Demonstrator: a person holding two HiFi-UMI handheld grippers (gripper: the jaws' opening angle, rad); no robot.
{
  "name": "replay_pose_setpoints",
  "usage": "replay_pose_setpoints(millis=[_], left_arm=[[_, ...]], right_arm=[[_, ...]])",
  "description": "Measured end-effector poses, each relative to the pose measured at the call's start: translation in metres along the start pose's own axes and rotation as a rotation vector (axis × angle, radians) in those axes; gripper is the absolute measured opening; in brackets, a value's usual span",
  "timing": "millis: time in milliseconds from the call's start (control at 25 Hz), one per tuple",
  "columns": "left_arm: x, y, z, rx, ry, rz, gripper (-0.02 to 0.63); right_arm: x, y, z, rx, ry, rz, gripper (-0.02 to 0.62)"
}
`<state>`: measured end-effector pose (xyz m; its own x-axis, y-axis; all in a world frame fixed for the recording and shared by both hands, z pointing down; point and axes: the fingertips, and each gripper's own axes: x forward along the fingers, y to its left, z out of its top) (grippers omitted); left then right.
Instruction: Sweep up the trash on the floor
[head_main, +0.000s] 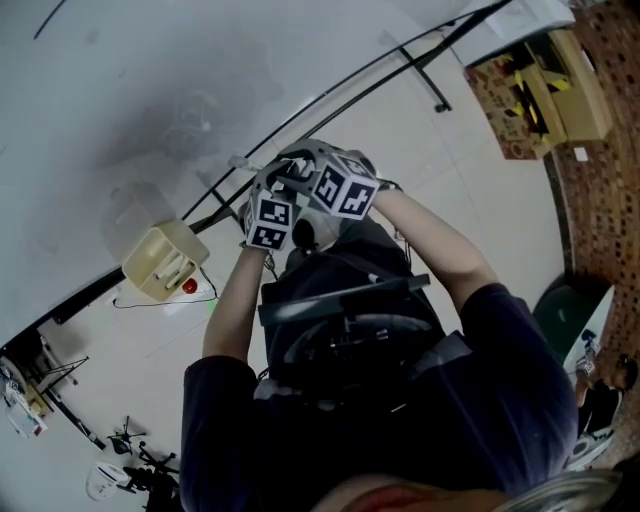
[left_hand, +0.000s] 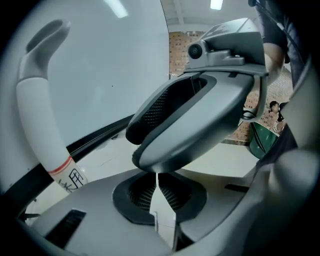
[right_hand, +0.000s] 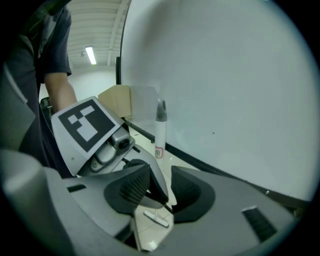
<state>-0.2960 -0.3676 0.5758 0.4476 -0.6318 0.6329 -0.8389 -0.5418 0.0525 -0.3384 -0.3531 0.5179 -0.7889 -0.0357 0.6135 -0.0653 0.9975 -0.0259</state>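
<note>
A white handle (left_hand: 42, 115) with a grey grip, likely the broom's, stands untouched against the wall (left_hand: 115, 55) at the left, so fetching it looks like the step in hand. The left gripper (left_hand: 157, 189) has its tongs closed on nothing, and the right gripper (right_hand: 160, 194) beside it has its tongs partly apart around the left one's tip, clamping nothing I can see. A small white strip (right_hand: 155, 217), probably trash, lies on the floor (right_hand: 142, 235) below; best to part the grippers, then grasp the handle at two heights
</note>
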Motion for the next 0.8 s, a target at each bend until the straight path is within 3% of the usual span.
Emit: replay_pose_setpoints(millis=[400, 800], left_arm=[[-0.041, -0.012, 0.007, -0.070, -0.079, -0.065, 0.000], [-0.046, -0.048, 0.064, 0.030, -0.166, -0.200, 0.000]], right_arm=[[-0.009, 0.015, 0.003, 0.087, 0.008, -0.036, 0.140], [-0.091, 0.007, 0.004, 0.220, -0.038, -0.333, 0.137]])
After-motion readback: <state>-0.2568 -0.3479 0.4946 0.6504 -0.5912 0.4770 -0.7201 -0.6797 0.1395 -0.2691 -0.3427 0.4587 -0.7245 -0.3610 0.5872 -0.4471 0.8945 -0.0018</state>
